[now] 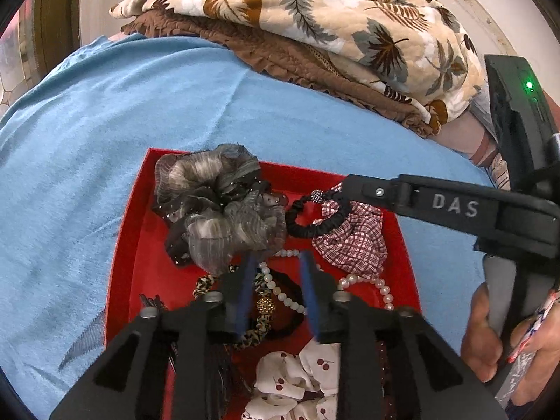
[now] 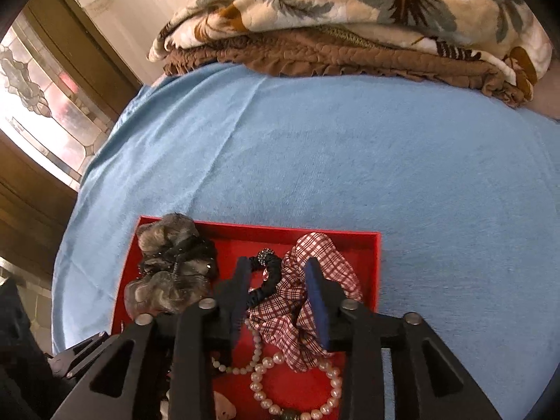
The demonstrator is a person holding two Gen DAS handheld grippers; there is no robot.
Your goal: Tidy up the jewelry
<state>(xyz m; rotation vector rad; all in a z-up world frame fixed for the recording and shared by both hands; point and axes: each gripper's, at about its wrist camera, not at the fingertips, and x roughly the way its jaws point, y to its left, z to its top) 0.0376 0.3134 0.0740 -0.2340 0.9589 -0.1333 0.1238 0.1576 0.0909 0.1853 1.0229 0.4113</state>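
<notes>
A red tray (image 1: 126, 245) on a blue cloth holds a grey ruffled scrunchie (image 1: 217, 203), a red checked scrunchie (image 1: 353, 241), a black hair tie (image 1: 315, 227), a pearl string (image 1: 280, 290), a leopard tie (image 1: 259, 322) and a cherry-print scrunchie (image 1: 297, 378). My left gripper (image 1: 276, 280) is open above the pearls and leopard tie. My right gripper (image 2: 280, 287) is open over the tray (image 2: 374, 266), with the black hair tie (image 2: 269, 280) and checked scrunchie (image 2: 301, 301) between its fingers. Pearls (image 2: 280, 378) lie below it. The right gripper also shows in the left wrist view (image 1: 344, 183).
The blue cloth (image 2: 350, 157) covers the bed around the tray. A folded floral and brown quilt (image 1: 315, 28) lies at the back. A wooden door with patterned glass (image 2: 38, 98) stands to the left. A hand (image 1: 490, 332) grips the right tool's handle.
</notes>
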